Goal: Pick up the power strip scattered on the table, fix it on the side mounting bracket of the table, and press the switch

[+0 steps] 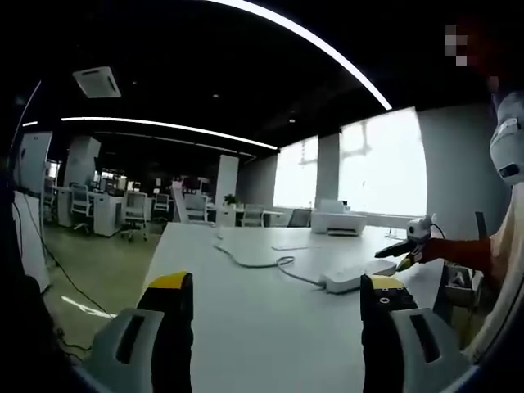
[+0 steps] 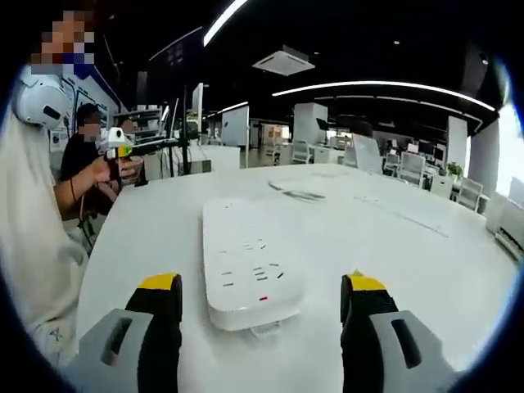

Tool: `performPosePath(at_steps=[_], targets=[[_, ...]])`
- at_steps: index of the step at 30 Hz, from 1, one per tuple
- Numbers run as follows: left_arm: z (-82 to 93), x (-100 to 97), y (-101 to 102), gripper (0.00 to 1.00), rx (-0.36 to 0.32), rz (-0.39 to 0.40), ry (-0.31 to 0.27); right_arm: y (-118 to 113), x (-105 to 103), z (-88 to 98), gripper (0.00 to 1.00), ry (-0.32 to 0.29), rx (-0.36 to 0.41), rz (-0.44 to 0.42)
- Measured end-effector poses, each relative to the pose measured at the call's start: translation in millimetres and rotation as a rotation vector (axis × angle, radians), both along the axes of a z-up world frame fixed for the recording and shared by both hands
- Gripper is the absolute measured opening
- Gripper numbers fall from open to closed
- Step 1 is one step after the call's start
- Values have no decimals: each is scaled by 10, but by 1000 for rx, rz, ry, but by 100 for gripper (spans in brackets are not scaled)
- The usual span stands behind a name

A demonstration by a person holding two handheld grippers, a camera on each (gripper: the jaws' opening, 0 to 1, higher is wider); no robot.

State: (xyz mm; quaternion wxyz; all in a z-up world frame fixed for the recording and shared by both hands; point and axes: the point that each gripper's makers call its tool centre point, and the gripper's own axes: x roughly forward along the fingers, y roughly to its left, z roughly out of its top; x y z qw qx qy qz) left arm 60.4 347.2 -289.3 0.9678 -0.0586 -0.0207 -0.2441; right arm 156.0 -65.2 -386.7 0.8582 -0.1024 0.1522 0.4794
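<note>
The white power strip (image 2: 250,270) lies flat on the white table (image 2: 409,254), sockets up, its near end between the tips of my right gripper (image 2: 262,282), which is open and not touching it. In the left gripper view the power strip (image 1: 360,276) lies at the right, and its white cable (image 1: 246,258) loops off to the left. My left gripper (image 1: 276,284) hovers open over bare tabletop, short of the strip. The right gripper (image 1: 407,248) appears just beyond the strip, held in a hand. The left gripper (image 2: 123,146) shows far left over the table's edge.
A white box-shaped device (image 1: 337,221) stands at the table's far end. The table's left edge (image 1: 155,262) drops to the floor, with desks and chairs (image 1: 131,213) beyond. A person (image 2: 82,147) sits behind the held gripper. A thin cable (image 2: 296,194) lies farther along the table.
</note>
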Motion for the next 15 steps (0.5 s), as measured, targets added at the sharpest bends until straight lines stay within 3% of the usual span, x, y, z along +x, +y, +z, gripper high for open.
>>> performPosePath(at_steps=[15], targets=[[27, -8, 78, 87, -25, 24, -4, 85, -1, -50, 68, 24, 16, 35]])
